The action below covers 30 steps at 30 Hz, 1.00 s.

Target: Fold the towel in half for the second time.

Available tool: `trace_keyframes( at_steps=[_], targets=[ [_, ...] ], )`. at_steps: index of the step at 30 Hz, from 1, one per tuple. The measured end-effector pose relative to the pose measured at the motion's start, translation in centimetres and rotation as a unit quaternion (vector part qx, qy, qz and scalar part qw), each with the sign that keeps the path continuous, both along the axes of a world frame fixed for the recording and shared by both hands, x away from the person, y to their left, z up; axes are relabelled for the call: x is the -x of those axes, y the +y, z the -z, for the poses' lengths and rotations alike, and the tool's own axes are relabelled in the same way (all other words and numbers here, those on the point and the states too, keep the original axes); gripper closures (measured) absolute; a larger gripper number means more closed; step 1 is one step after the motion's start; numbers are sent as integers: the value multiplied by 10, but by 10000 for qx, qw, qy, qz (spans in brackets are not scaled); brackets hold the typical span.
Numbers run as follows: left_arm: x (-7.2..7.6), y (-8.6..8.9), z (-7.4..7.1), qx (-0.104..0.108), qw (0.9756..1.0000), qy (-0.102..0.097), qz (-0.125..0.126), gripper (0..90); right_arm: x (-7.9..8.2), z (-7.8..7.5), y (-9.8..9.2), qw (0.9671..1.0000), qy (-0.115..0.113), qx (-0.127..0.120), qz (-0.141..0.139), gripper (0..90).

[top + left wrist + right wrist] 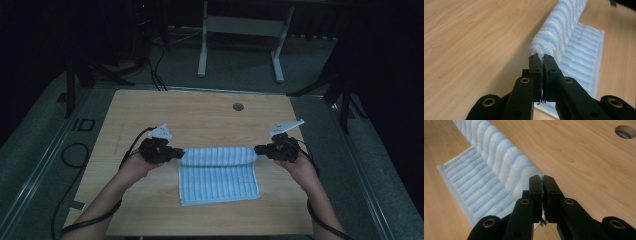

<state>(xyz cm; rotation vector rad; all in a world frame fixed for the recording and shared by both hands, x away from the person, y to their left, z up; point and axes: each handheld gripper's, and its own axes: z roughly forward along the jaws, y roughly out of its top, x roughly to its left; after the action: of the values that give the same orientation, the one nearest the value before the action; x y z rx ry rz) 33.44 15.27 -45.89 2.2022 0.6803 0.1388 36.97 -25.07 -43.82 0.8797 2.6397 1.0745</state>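
Soft, light striped towel point(219, 172) at frame centre will sag; corners suit gripping. Left gripper point(181, 154) and right gripper point(257, 149) each pinch one.

Both forearms come in from the near edge, spread apart. The left gripper point(181, 154) points right and the right gripper point(258, 149) points left, facing each other at the same level. Each has its jaws clamped tight on a corner of the towel point(217, 175).
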Motion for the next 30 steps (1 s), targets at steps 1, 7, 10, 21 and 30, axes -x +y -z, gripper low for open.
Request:
trace_keyframes(
  at_steps=[1,7,10,21,30],
  targets=[
    [6,-1,1,36,10000,-14,16,863,5,1,-1,10000,20,-1,10,862],
    [35,-2,14,46,9998,86,182,861,35,13,-6,9999,87,-29,-115,860],
    [46,-2,19,88,9996,140,244,861,49,21,-8,9997,196,-23,-164,860],
    [76,-11,38,-124,9966,440,682,852,89,47,-15,9983,537,-114,-173,843],
    [58,-8,35,177,9969,690,324,586,86,36,-18,9988,388,-280,-33,748]
  ],
)
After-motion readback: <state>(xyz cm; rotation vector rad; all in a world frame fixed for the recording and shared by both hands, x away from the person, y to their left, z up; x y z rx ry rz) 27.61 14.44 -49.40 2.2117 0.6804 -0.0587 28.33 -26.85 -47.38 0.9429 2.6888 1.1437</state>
